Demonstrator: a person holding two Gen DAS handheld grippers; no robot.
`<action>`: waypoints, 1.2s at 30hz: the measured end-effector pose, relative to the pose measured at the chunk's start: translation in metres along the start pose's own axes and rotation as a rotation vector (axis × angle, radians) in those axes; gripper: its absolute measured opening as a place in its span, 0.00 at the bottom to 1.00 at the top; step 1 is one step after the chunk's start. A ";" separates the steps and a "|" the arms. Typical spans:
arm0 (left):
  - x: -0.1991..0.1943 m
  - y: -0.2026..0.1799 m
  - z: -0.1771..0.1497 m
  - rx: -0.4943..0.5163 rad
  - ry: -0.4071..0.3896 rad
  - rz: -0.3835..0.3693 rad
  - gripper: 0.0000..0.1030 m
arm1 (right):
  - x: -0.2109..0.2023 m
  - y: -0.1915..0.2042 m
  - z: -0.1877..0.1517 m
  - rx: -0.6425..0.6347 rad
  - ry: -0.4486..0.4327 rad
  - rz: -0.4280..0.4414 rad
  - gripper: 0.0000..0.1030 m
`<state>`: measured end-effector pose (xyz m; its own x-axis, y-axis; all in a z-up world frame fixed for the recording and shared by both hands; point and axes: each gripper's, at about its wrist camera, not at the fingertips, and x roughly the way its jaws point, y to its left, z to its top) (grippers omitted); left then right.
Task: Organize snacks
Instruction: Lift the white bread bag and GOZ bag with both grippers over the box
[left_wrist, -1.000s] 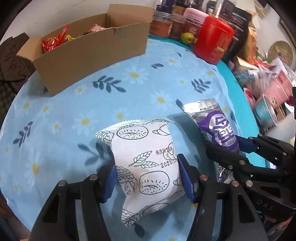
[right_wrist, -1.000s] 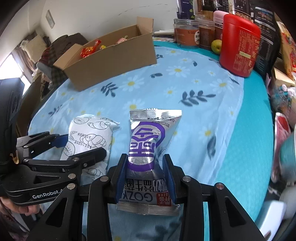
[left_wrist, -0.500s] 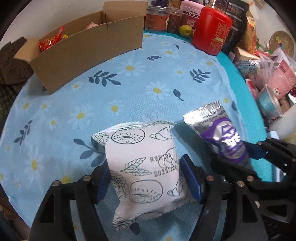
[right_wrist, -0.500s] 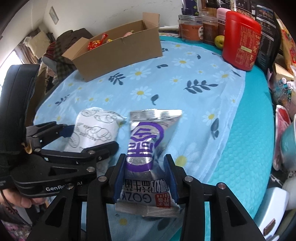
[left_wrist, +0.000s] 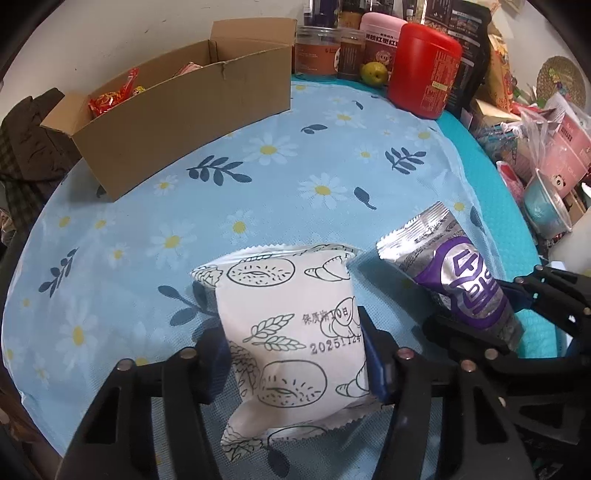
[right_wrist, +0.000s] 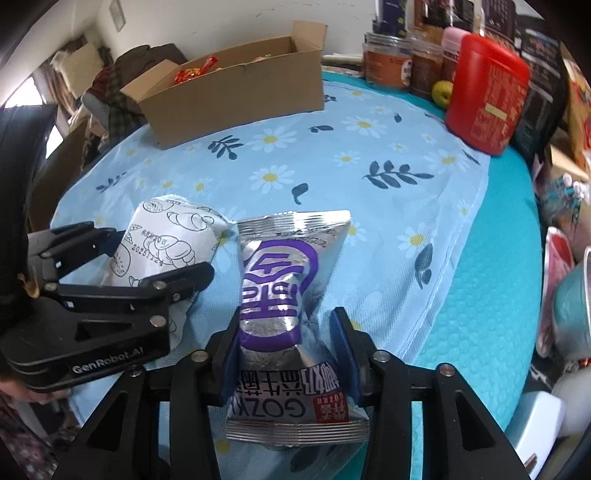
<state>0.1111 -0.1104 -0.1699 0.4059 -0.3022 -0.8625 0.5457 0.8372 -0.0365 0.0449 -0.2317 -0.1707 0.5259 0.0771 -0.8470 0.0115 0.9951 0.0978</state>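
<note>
Holding one packet per gripper, both lifted off the cloth. Left gripper (left_wrist: 295, 354) has the white pack (left_wrist: 295, 328) between its blue pads, pinched across the middle; its jaws are closing, and the pack sags below them. Right gripper (right_wrist: 288, 354) has the silver pack (right_wrist: 288, 280) between its jaws; the left pad touches the foil, while the right pad seems to stand slightly off, so this grip looks looser. Last two readings hardly differ, so I call no motion there.

Judgement: both packs are gripped at the waist so the ends hang free and can drop into the box (left_wrist: 184, 107), which sits well apart at the far side, open-topped, with red wrappers already in it. Likely next step is carrying both there.

Surface: round table under a pale blue daisy cloth (left_wrist: 266, 173), teal mat showing at the right edge. A red canister (left_wrist: 424, 70), jars and a small green fruit stand at the back; clutter of bags and tubs to the right; clothes piled left.
</note>
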 end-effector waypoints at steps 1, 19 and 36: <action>-0.001 0.001 0.000 -0.006 -0.002 -0.005 0.55 | 0.000 0.001 0.000 -0.002 0.000 0.001 0.38; -0.046 0.014 -0.011 -0.062 -0.087 -0.046 0.53 | -0.024 0.020 0.001 -0.002 -0.075 0.083 0.30; -0.116 0.036 0.002 -0.086 -0.267 -0.030 0.53 | -0.075 0.057 0.033 -0.090 -0.219 0.126 0.30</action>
<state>0.0848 -0.0461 -0.0701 0.5754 -0.4273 -0.6974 0.5011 0.8581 -0.1123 0.0346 -0.1824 -0.0845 0.6899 0.1953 -0.6970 -0.1362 0.9807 0.1400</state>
